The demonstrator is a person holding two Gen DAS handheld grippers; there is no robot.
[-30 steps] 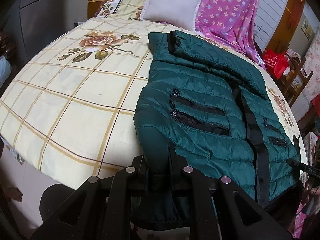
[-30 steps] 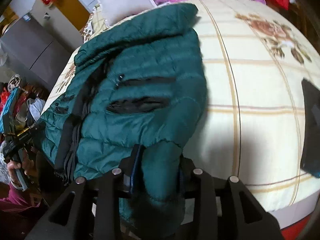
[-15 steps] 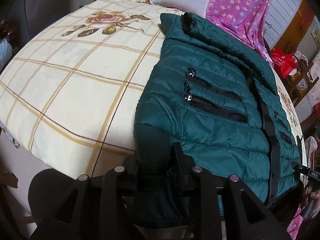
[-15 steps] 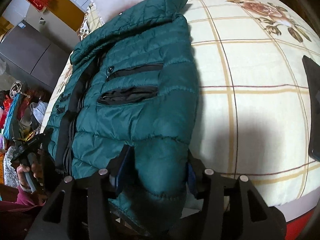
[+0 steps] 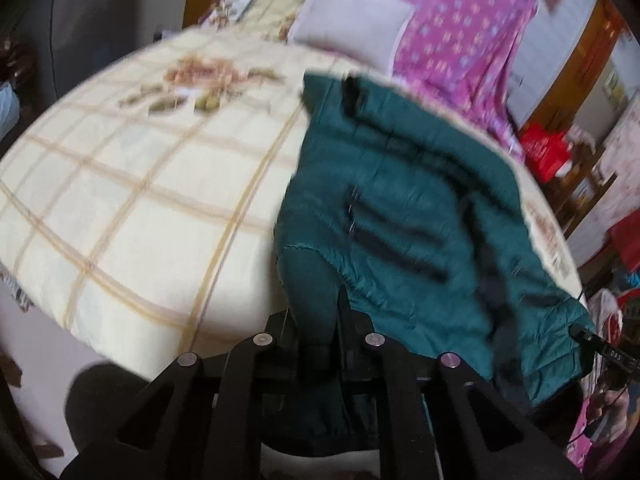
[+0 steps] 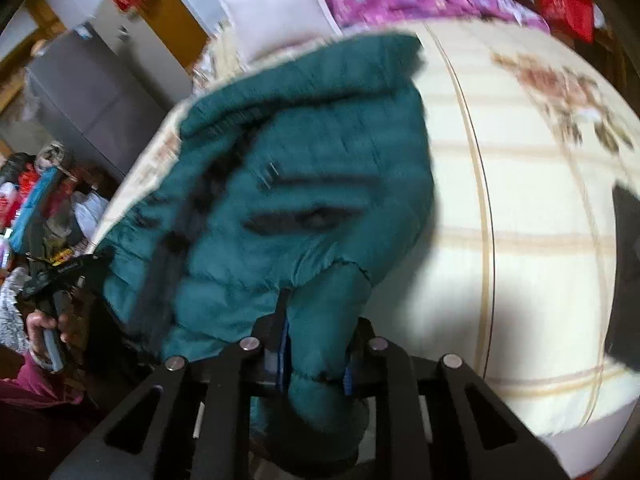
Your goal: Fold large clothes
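Observation:
A dark green quilted puffer jacket (image 5: 400, 208) with black zip pockets lies front up on the cream checked bedspread (image 5: 140, 184). My left gripper (image 5: 316, 344) is shut on the jacket's sleeve cuff at the near edge of the bed. In the right wrist view the jacket (image 6: 312, 168) lies the same way, and my right gripper (image 6: 316, 356) is shut on the other sleeve cuff. Both views are motion-blurred. The other gripper shows at the edge of each view, at the left in the right wrist view (image 6: 60, 272).
A white pillow (image 5: 352, 28) and a purple flowered quilt (image 5: 460, 40) lie at the head of the bed. A dark flat object (image 6: 626, 272) lies on the bedspread at the right. Red bags (image 5: 544, 152) and cluttered furniture stand beside the bed.
Both grippers have kept their grip on the cuffs and pulled back and up. The jacket's near hem has lifted and bunched toward them, and the views have blurred with the motion.

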